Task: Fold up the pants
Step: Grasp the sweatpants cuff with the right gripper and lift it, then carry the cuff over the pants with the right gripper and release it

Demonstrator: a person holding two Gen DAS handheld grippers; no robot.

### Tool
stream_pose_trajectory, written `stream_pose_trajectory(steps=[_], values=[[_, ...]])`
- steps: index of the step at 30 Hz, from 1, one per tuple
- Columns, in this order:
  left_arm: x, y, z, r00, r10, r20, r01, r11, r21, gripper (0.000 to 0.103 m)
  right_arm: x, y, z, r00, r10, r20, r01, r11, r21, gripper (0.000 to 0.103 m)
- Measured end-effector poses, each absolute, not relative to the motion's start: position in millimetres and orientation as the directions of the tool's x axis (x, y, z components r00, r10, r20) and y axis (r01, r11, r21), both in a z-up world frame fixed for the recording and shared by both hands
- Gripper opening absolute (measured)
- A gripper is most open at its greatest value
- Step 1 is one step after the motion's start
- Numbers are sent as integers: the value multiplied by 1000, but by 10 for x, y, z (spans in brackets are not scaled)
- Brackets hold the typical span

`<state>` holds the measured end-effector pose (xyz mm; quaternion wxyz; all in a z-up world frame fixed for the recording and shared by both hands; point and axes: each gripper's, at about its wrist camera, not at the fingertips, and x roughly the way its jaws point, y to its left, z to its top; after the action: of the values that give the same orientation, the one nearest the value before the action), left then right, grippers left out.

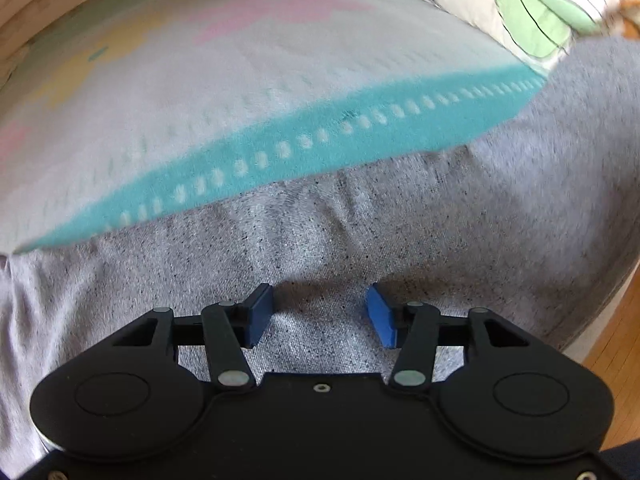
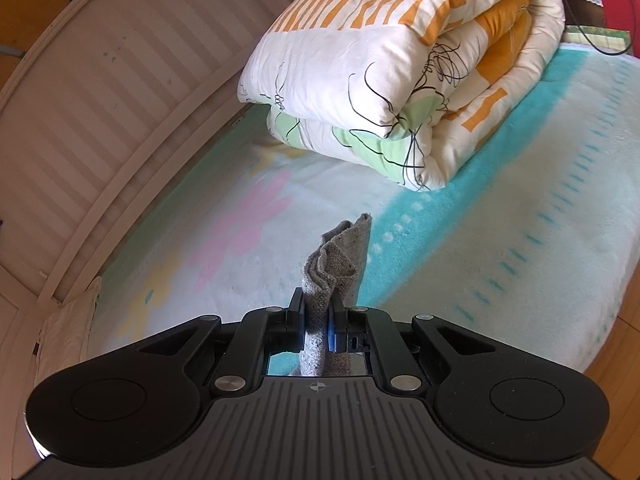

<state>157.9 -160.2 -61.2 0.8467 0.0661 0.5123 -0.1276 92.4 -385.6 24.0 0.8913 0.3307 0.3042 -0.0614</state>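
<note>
Left wrist view: the left tongs point(image 1: 320, 314) hang with jaws apart, nothing between them, just above the grey pants point(image 1: 280, 248), which lie spread on the bed. The pants' far edge meets a teal stripe of the blanket point(image 1: 168, 92); beyond that edge the blanket lies bare up to the folded quilt point(image 1: 532, 12). Right wrist view: the right tongs point(image 2: 318, 326) are clamped on a bunched fold of pants point(image 2: 340, 256) standing up above the blanket point(image 2: 500, 216), with open blanket between the fold and the quilt point(image 2: 400, 60).
</note>
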Motion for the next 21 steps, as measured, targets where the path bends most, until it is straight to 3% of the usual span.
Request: stream_pose_trajectory(steps=[7, 14, 21], values=[[1709, -1241, -480, 396, -235, -888, 161, 969, -185, 56, 1023, -3524, 420, 821, 156, -549, 197, 826, 529, 10], [1787, -464, -362, 379, -273, -884, 43, 960, -277, 56, 1165, -2606, 564, 771, 378, -513, -96, 864, 493, 10], [1791, 224, -264, 418, -256, -872, -5, 959, -284, 56, 1198, -1344, 179, 539, 587, -604, -367, 810, 458, 10]])
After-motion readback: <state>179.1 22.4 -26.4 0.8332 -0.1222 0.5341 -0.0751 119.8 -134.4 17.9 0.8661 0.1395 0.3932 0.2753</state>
